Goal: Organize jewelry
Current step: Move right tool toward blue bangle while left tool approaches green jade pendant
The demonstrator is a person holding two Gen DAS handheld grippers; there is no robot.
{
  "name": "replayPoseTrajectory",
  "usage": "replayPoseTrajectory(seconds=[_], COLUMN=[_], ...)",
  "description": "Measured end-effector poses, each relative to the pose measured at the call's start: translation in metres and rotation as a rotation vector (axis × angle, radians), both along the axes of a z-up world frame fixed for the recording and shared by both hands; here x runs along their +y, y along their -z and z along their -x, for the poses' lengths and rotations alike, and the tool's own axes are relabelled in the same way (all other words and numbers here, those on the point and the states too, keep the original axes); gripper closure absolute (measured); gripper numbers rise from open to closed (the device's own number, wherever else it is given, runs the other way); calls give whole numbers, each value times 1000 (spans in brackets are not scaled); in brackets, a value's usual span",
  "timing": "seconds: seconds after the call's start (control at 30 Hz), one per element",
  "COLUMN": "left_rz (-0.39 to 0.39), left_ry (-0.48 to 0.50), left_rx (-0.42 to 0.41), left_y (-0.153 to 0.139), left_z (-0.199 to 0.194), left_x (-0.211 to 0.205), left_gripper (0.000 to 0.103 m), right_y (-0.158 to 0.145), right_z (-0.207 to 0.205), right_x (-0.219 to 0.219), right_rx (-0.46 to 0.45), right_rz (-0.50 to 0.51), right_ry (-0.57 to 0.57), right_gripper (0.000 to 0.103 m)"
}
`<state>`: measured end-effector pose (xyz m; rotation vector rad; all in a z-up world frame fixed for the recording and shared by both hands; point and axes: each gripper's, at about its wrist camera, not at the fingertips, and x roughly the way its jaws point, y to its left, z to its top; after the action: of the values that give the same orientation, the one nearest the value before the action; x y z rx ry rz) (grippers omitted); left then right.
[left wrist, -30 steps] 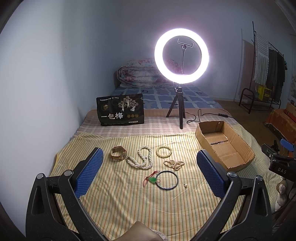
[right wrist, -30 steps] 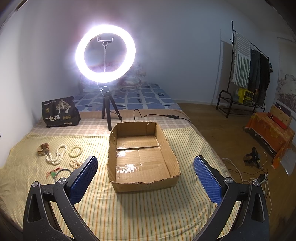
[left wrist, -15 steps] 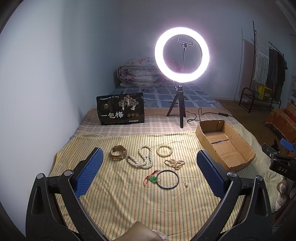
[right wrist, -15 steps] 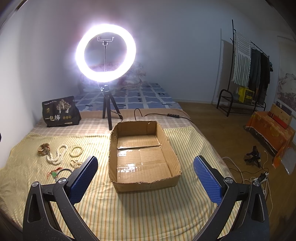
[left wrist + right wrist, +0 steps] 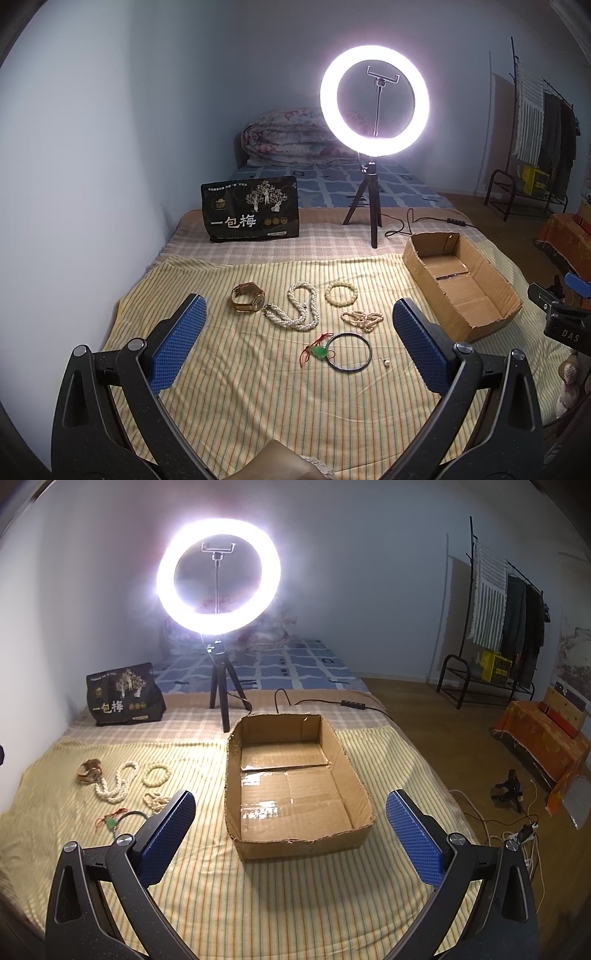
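Note:
Jewelry lies on a striped yellow cloth: a gold watch (image 5: 248,297), a long pearl necklace (image 5: 297,312), a pale bead bracelet (image 5: 341,294), a small beaded chain (image 5: 362,318), a dark bangle (image 5: 350,352) with a green pendant (image 5: 319,353) on red cord, and a tiny white bead (image 5: 386,363). My left gripper (image 5: 299,343) is open and empty, above the cloth in front of them. An empty cardboard box (image 5: 295,775) sits to the right. My right gripper (image 5: 290,836) is open and empty, in front of the box.
A lit ring light on a tripod (image 5: 373,99) stands behind the cloth, its cable (image 5: 325,701) trailing right. A black snack bag (image 5: 250,214) leans at the back left. A folded quilt (image 5: 291,138) lies by the wall. The bed's right edge drops to the floor (image 5: 443,738).
Both views have drifted slightly; the jewelry and the box sit a little farther off in the frames. Both grippers stay open and empty.

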<state>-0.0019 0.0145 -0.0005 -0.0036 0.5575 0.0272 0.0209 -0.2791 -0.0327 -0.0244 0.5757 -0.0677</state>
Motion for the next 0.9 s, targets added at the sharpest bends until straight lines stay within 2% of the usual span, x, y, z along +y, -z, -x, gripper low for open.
replayPoseTrajectory(seconds=[0.23,0.47,0.67,0.77,0.9], left_rz=[-3,14,41,47,57], left_ry=[-21,-60,-74,-93,-100], left_rx=[17,47,133,147,164], left_y=[10,22,44,54,70], left_z=[-4,-12,-30,-34,-41], left_x=[12,36,61,73,87], left_gripper=[0,0,0,1,6], right_y=[4,15,26,30,43], right_z=[-4,-15,-25,-29,-32], right_x=[16,31,41,52,75], right_rx=[11,77,128,147,186], right_rz=[12,14,-23,-25,10], right_ry=[-43,-101,-153,-201,-287], right_gripper=[1,1,1,1,15])
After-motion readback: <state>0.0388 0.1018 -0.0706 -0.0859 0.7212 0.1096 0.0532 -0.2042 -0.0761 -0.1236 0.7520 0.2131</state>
